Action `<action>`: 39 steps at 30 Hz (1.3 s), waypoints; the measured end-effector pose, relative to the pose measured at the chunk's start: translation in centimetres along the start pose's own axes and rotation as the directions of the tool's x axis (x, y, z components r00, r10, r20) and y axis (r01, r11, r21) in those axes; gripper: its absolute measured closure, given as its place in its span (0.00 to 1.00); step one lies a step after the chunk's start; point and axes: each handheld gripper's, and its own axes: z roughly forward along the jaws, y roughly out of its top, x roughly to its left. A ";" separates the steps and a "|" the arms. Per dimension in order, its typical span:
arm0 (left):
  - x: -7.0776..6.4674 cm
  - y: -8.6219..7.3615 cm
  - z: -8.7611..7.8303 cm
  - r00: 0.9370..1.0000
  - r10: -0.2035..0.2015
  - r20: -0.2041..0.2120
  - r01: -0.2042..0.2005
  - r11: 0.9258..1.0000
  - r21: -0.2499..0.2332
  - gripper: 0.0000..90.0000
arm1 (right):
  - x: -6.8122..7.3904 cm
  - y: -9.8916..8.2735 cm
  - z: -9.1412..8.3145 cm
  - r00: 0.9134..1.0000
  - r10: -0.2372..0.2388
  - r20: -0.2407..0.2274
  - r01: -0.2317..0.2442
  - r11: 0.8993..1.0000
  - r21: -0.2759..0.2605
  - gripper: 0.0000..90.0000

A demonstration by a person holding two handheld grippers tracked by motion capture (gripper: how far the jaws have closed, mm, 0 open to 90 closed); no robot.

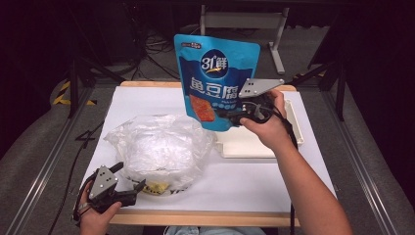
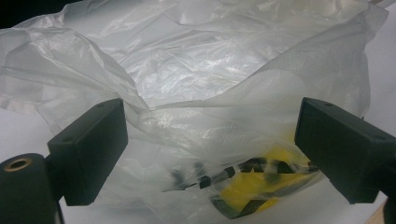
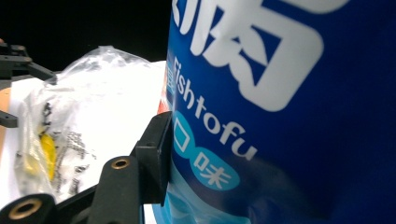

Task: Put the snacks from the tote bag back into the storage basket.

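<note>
The right gripper pinches the upright blue fish tofu pouch just right of the crumpled plastic bag; the left gripper, jaws spread, faces the bag's near edge.

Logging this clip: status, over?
Right hand-held gripper shut on blue pouch, held upright above table. Left hand-held gripper open, at clear plastic bag. Nothing blocking between.
</note>
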 end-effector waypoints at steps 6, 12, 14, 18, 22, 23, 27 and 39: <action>0.0 0.0 0.0 1.000 0.001 -0.002 -0.001 1.000 0.000 0.12 | -1.5 -0.8 -1.3 0.999 0.028 0.046 -0.028 1.000 0.007 0.54; 0.0 0.0 0.0 1.000 0.000 -0.003 0.000 1.000 0.000 0.12 | -3.0 -1.6 -2.6 0.996 0.045 0.076 -0.045 0.999 0.001 0.54; 0.0 0.0 0.0 1.000 -0.001 -0.003 0.001 1.000 0.002 0.12 | -3.6 -2.0 -3.1 0.994 0.054 0.090 -0.054 0.999 -0.005 0.54; -0.1 0.0 0.1 1.000 -0.006 -0.001 0.006 1.000 0.000 0.12 | -4.5 -2.7 -3.7 0.992 0.077 0.101 -0.075 0.997 -0.020 0.54; -0.1 0.0 0.1 1.000 -0.006 -0.002 0.006 1.000 0.001 0.12 | -5.1 -3.5 -3.9 0.987 0.090 0.134 -0.090 0.996 -0.006 0.56; -0.1 0.0 0.1 1.000 -0.005 -0.003 0.005 1.000 0.001 0.12 | -5.2 -3.7 -3.7 0.986 0.088 0.139 -0.089 0.996 0.001 0.57; -0.1 0.0 0.1 1.000 -0.005 -0.004 0.005 1.000 0.001 0.12 | -5.6 -4.9 -3.0 0.984 0.093 0.154 -0.097 0.995 0.017 0.58; 0.0 0.0 0.1 1.000 -0.001 -0.004 0.001 1.000 0.007 0.12 | -7.0 -7.9 -0.9 0.972 0.146 0.182 -0.159 0.986 0.054 0.58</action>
